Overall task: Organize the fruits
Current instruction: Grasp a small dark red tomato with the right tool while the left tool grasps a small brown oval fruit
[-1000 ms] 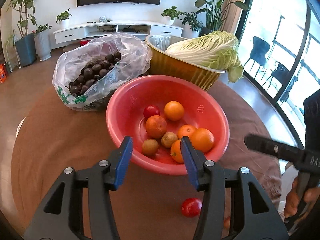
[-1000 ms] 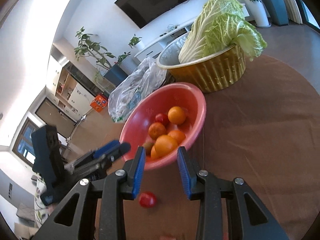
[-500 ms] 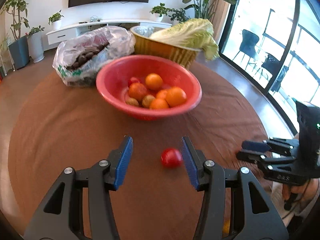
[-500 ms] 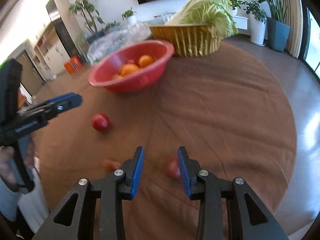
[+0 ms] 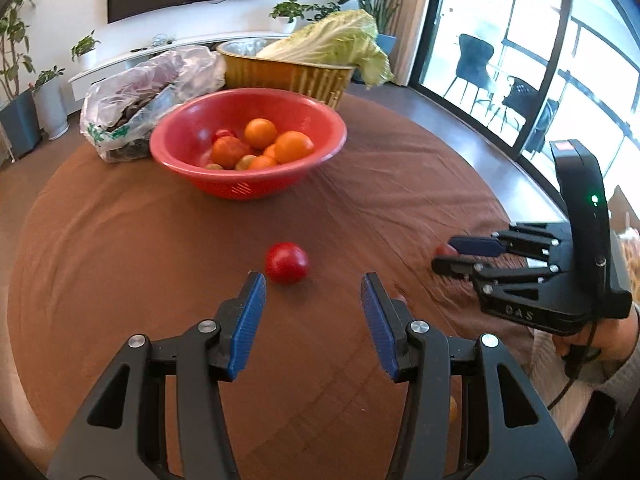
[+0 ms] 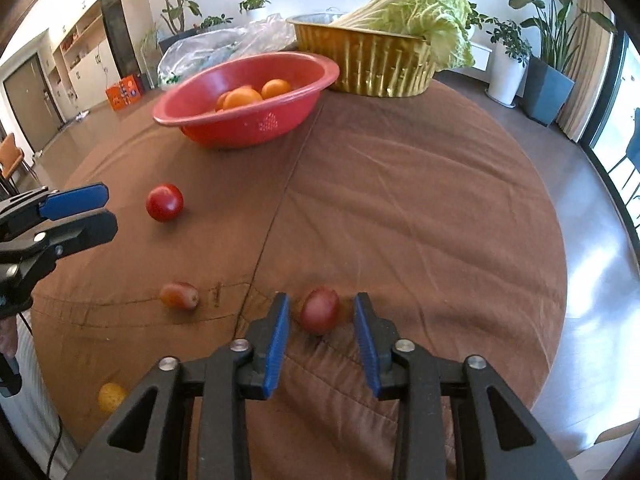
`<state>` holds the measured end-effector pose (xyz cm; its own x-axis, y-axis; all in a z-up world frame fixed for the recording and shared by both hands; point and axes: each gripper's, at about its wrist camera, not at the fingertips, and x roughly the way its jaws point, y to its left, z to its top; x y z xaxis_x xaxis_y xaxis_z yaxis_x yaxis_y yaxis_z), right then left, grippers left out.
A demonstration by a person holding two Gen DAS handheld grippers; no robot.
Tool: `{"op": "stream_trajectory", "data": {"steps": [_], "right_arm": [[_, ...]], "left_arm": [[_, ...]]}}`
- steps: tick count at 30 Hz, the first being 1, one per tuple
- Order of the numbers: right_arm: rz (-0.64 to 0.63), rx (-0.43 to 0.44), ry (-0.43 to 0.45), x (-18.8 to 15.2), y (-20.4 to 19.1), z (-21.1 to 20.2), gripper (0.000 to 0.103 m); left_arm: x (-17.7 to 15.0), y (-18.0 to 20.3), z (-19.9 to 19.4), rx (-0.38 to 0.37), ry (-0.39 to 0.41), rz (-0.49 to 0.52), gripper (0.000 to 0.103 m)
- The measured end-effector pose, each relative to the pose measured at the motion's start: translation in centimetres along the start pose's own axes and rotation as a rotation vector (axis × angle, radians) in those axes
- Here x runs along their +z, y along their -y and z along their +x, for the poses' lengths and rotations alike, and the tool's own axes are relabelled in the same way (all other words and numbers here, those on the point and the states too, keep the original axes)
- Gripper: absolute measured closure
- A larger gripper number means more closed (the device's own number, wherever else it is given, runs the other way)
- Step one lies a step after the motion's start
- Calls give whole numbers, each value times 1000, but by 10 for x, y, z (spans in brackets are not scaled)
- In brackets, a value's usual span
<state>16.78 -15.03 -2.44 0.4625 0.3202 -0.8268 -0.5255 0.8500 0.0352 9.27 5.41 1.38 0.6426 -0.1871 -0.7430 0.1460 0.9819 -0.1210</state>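
Note:
A red bowl (image 5: 192, 168) (image 6: 280, 120) holds oranges, a tomato and small brown fruits. A round red tomato (image 5: 286, 263) (image 6: 164, 202) lies on the brown tablecloth just ahead of my open left gripper (image 5: 312, 300). My right gripper (image 6: 320, 316) is open with a dark red oval fruit (image 6: 320, 310) between its fingertips, untouched. The right gripper also shows in the left wrist view (image 5: 452, 256). A pale red oval fruit (image 6: 179, 296) and a small yellow fruit (image 6: 112, 397) lie near the table's front edge.
A gold basin (image 5: 280, 74) with a napa cabbage (image 5: 332, 44) stands behind the bowl. A plastic bag of dark fruit (image 5: 136, 100) lies at the back left. The round table's edge (image 6: 560, 280) drops off at the right.
Both grippers have pulled back from the bowl and dropped low toward the table's near side. The left one now faces the round tomato; the right one now straddles the dark red fruit.

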Motion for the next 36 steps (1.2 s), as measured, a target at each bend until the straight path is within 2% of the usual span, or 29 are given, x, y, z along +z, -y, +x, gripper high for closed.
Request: {"op": "stream_trajectory", "data": {"steps": [1, 4, 15, 27, 36], "right_arm": [[-11, -6, -1, 0, -1, 0, 81], [-19, -3, -1, 0, -2, -1, 84], [134, 139, 38, 2, 22, -10, 85], [148, 156, 58, 3, 22, -13, 85], [161, 165, 66, 2, 23, -15, 85]], "left_arm": [[-1, 3, 1, -2, -4, 8, 55], [-5, 10, 4, -12, -17, 32, 55], [-14, 41, 23, -50, -81, 153, 55], [-16, 67, 52, -47, -137, 264, 56], [-11, 72, 62, -43, -143, 292, 68]]}}
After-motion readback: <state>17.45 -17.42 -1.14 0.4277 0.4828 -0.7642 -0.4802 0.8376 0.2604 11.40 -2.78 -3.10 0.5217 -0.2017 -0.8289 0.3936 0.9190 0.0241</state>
